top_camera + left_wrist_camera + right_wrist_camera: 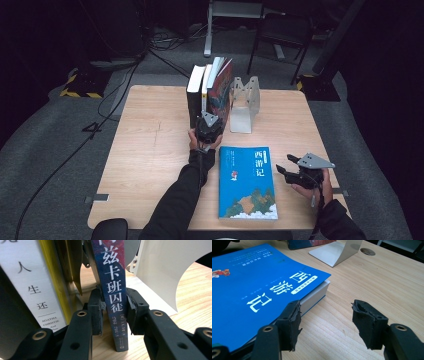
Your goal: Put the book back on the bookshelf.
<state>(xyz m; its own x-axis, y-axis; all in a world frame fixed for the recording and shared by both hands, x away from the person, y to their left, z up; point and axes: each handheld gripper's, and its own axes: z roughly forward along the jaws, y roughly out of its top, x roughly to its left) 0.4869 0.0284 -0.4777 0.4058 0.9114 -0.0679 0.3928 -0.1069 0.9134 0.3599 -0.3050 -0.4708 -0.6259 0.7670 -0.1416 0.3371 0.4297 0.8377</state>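
A dark blue book (pixel 113 285) with white Chinese lettering stands upright at the right end of a row of books (pixel 202 92). My left gripper (pixel 115 307) has a pad against each side of the low part of its spine, shut on it. In the high view that gripper (pixel 206 131) sits at the row's front. A bright blue book (pixel 247 182) lies flat near the table's front edge. My right gripper (pixel 286 165) hovers just right of it, open. Its left jaw is beside the blue book's (pixel 249 285) corner, and bare wood lies between the jaws (pixel 327 320).
A bent metal bookend (pixel 243 107) stands right of the row, close behind the held book (pixel 162 272). A white-spined book (pixel 32 290) and a yellow one stand to the left. The wooden table (pixel 145 160) has bare room at left. Chairs and cables lie beyond.
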